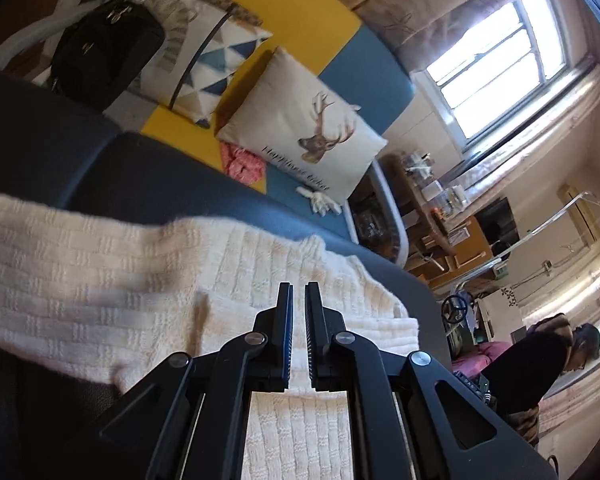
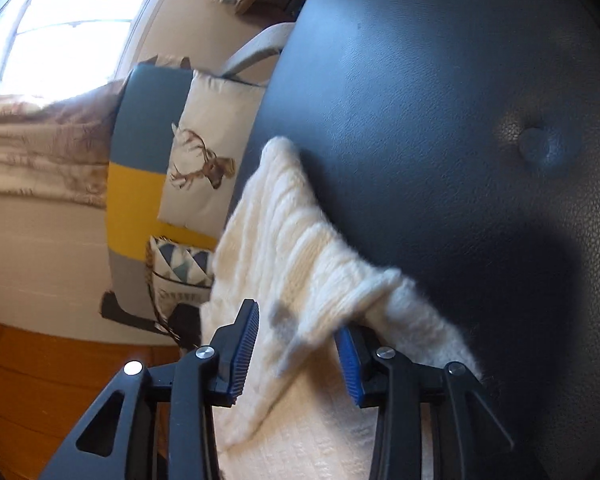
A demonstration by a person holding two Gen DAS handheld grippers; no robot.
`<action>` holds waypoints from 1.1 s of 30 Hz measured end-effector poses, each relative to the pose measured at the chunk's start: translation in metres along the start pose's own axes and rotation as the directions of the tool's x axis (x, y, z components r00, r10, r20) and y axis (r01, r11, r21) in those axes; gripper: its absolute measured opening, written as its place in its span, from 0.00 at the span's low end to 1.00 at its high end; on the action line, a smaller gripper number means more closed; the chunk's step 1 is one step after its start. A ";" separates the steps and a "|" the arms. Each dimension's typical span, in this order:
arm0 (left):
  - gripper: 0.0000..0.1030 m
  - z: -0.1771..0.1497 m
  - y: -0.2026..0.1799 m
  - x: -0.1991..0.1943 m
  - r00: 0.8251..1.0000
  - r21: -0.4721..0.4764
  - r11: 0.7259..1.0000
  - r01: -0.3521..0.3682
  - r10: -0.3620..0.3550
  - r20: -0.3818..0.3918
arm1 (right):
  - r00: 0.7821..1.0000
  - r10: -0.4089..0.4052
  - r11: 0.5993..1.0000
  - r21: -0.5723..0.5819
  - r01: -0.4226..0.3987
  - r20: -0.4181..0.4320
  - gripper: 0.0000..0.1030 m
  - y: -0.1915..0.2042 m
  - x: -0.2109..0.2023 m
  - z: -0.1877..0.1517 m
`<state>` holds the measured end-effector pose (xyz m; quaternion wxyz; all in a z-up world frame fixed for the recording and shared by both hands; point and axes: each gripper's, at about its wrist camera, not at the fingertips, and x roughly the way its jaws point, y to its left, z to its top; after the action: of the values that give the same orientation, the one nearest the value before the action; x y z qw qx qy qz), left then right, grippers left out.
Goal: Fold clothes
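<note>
Cream knit sweater (image 1: 100, 272) lay on the dark padded seat (image 2: 440, 100), partly doubled over, a sleeve or edge lifted. Left gripper (image 1: 299, 292) hung over the near right part, fingers nearly pressed together, nothing pinched. Right gripper (image 2: 298, 324) was spread, the raised fold between its fingers. Mid-fold, I'd judge; next move: close right on that fold.

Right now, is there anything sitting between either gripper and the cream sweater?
Nothing visible. The left gripper hangs nearly shut directly over the cream knitted sweater, which lies on the dark leather cushion. The right gripper is open with a raised fold of sweater already between its fingers.
</note>
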<state>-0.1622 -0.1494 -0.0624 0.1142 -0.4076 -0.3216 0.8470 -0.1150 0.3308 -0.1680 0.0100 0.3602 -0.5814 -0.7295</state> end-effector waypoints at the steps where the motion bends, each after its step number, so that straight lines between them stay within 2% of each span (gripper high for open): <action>1: 0.05 -0.004 0.005 0.004 1.000 -0.015 1.000 -0.025 0.024 -0.017 | 1.000 0.002 1.000 0.012 -0.002 0.007 0.38 -0.001 0.001 0.003; 3: 0.05 -0.015 0.019 0.011 0.996 -0.038 0.997 -0.074 0.072 -0.060 | 1.000 0.018 1.000 0.015 -0.018 0.001 0.38 -0.001 0.003 0.006; 5: 0.05 -0.026 0.029 0.010 0.993 -0.060 0.994 -0.089 0.084 -0.081 | 1.000 0.014 0.998 -0.064 -0.014 -0.006 0.21 0.012 0.003 0.006; 7: 0.05 -0.032 0.036 0.008 0.993 -0.095 0.993 -0.077 0.068 -0.093 | 1.000 -0.017 0.994 -0.108 0.018 0.002 0.19 0.017 0.003 0.006; 10: 0.07 -0.041 0.046 0.006 0.993 -0.147 0.987 -0.059 0.043 -0.111 | 0.998 -0.068 0.984 -0.167 0.070 0.018 0.19 0.025 0.003 0.007; 13: 0.10 -0.050 0.056 0.003 0.992 -0.199 0.979 -0.043 0.018 -0.127 | 1.000 -0.029 0.993 -0.118 0.030 0.011 0.23 0.014 0.002 0.008; 17: 0.23 -0.062 0.070 0.000 0.989 -0.268 0.963 -0.022 -0.018 -0.146 | 1.000 -0.017 0.992 -0.128 0.016 -0.004 0.25 0.014 0.005 0.008; 19: 0.26 -0.065 0.070 0.006 0.986 -0.296 0.955 -0.008 -0.042 -0.162 | 1.000 -0.025 0.989 -0.145 0.023 -0.010 0.25 0.017 0.005 0.007; 22: 0.26 -0.066 0.065 0.021 0.984 -0.314 0.949 -0.022 -0.036 -0.177 | 0.999 -0.038 0.986 -0.164 0.035 -0.017 0.25 0.019 0.007 0.006; 25: 0.31 -0.065 0.065 0.033 0.985 -0.370 0.929 -0.009 -0.056 -0.163 | 0.999 -0.043 0.984 -0.175 0.038 -0.025 0.25 0.017 0.007 0.006; 28: 0.32 -0.058 0.064 0.043 0.992 -0.408 0.913 -0.008 -0.044 -0.119 | 0.999 -0.043 0.978 -0.206 0.036 -0.030 0.25 0.018 0.007 0.005; 30: 0.31 -0.055 0.062 0.046 0.996 -0.418 0.908 -0.007 -0.032 -0.087 | 0.998 -0.052 0.973 -0.227 0.043 -0.034 0.25 0.018 0.007 0.005; 31: 0.22 -0.054 0.059 0.046 0.997 -0.412 0.911 -0.010 -0.021 -0.070 | 0.998 -0.060 0.970 -0.237 0.050 -0.036 0.24 0.018 0.008 0.005; 32: 0.05 -0.054 0.054 0.044 0.999 -0.393 0.919 -0.018 -0.004 -0.054 | 0.997 -0.069 0.966 -0.252 0.058 -0.033 0.20 0.019 0.008 0.005; 33: 0.05 -0.054 0.049 0.040 1.000 -0.380 0.925 -0.012 0.000 -0.031 | 0.997 -0.078 0.961 -0.268 0.067 -0.030 0.18 0.020 0.007 0.004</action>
<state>-0.1432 -0.1440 -0.1431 0.0354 -0.4360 -0.4766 0.7626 -0.1310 0.3249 -0.1544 0.0434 0.3912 -0.4639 -0.7937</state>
